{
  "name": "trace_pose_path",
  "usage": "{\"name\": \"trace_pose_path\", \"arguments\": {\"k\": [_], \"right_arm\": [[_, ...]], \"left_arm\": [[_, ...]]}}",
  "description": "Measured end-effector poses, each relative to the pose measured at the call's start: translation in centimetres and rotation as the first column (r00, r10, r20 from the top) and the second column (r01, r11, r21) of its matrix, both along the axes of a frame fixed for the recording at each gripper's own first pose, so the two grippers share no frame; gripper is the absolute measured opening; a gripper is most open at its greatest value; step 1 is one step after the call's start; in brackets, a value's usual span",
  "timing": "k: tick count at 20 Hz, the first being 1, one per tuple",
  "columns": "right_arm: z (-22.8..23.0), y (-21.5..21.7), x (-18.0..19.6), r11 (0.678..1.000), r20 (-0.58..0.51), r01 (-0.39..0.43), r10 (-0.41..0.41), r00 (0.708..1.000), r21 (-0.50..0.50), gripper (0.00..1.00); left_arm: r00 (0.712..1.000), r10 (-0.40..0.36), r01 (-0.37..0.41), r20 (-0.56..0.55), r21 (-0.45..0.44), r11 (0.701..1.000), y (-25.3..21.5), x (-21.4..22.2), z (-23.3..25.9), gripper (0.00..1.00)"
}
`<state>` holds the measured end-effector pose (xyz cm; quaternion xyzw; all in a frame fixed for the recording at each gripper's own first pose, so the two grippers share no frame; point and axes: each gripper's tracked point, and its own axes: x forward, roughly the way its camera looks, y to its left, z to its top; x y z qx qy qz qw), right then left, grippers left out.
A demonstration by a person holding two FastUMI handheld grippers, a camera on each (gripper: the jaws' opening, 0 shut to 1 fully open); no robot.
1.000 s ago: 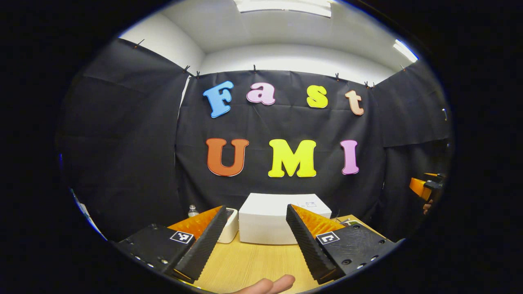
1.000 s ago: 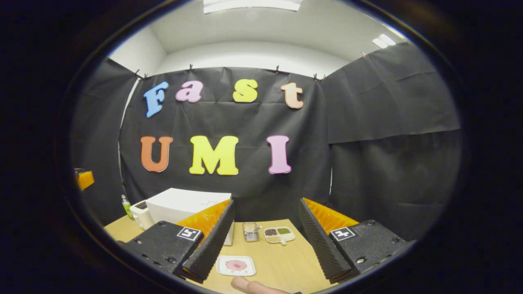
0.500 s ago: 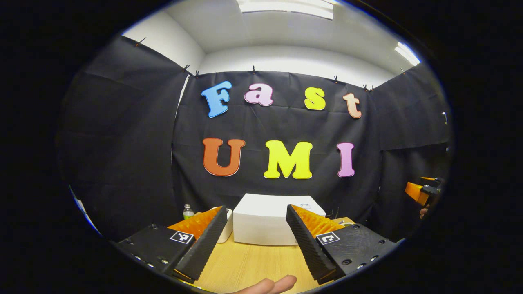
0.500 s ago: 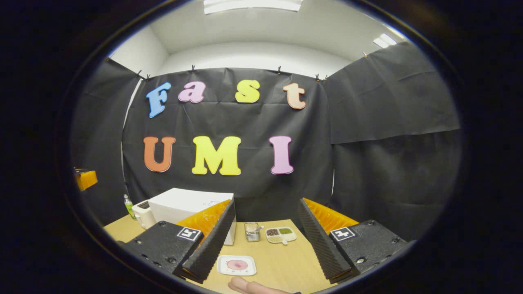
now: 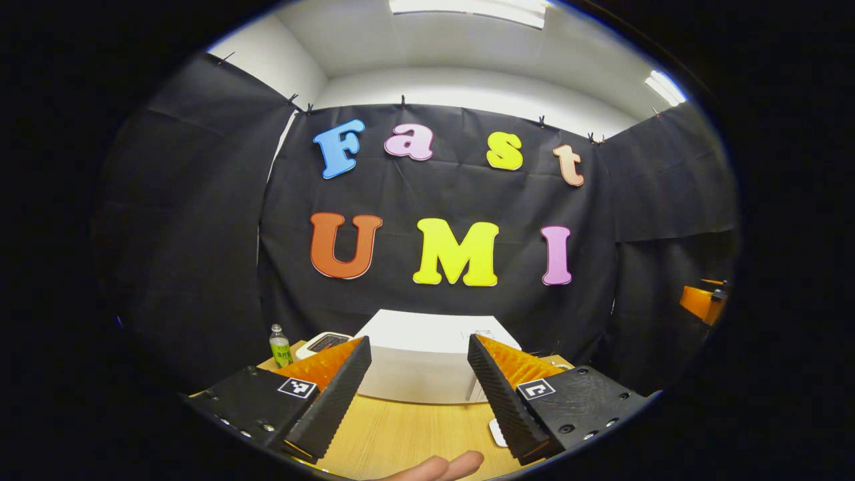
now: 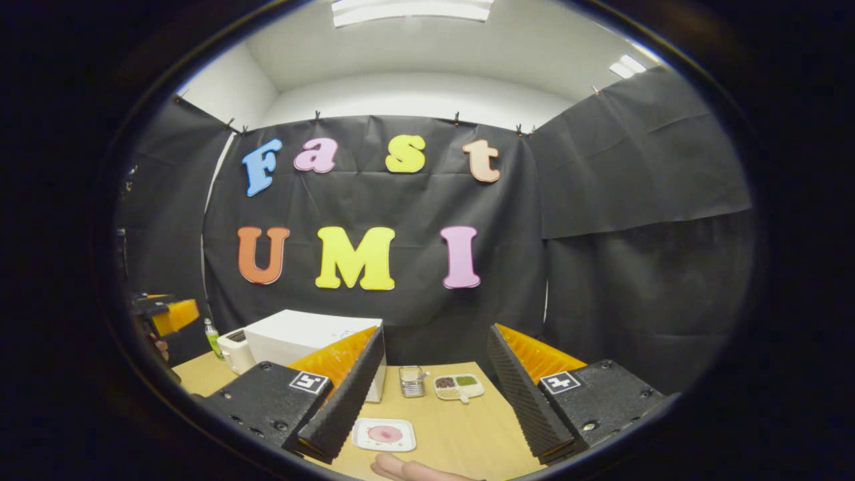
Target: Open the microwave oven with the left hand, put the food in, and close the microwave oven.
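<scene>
The white microwave oven (image 5: 417, 357) stands at the far side of the wooden table (image 5: 401, 431), its door shut, framed between the fingers of my open left gripper (image 5: 417, 394). In the right gripper view the microwave oven (image 6: 304, 341) sits left of centre. A white square plate with pink food (image 6: 384, 434) lies on the table just ahead of my open right gripper (image 6: 427, 394), which holds nothing. The left gripper (image 6: 167, 314) also shows far off at that view's left edge, and the right gripper (image 5: 701, 302) at the right edge of the left gripper view.
A white appliance (image 5: 324, 342) and a green bottle (image 5: 280, 345) stand left of the microwave oven. A metal rack (image 6: 410, 381) and a divided dish (image 6: 458, 385) sit at the table's far right. A fingertip (image 5: 437, 465) shows at the bottom edge.
The left gripper has moved forward and a little left, so the microwave oven looks larger and the bottle shows more. In the right gripper view the left gripper has come further into sight.
</scene>
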<state>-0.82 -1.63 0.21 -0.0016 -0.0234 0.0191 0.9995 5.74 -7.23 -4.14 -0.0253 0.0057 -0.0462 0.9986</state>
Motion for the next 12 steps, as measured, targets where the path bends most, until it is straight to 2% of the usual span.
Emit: {"name": "trace_pose_path", "arguments": {"k": [4, 7, 9, 12], "right_arm": [[-0.6, -0.7, 0.3, 1.000, 0.009, 0.002, -0.002, 1.000, -0.005, 1.00], [-1.5, -1.6, 0.6, 1.000, 0.013, 0.012, -0.012, 1.000, -0.008, 1.00], [-1.7, -2.6, 0.9, 0.999, 0.039, 0.039, -0.038, 0.999, -0.018, 1.00], [-2.8, -3.4, 1.3, 0.999, 0.042, 0.046, -0.045, 0.998, -0.025, 1.00]], "left_arm": [[0.998, -0.048, 0.048, -0.044, -0.006, 0.999, -3.4, 4.1, -4.2, 0.93], [0.995, -0.075, 0.076, -0.071, 0.023, 0.997, -5.8, 7.3, -7.7, 0.93], [0.992, -0.095, 0.097, -0.082, 0.020, 0.995, -7.5, 9.3, -9.9, 0.93], [0.989, -0.097, 0.101, -0.116, 0.030, 0.994, -9.1, 12.2, -13.7, 0.93]]}}
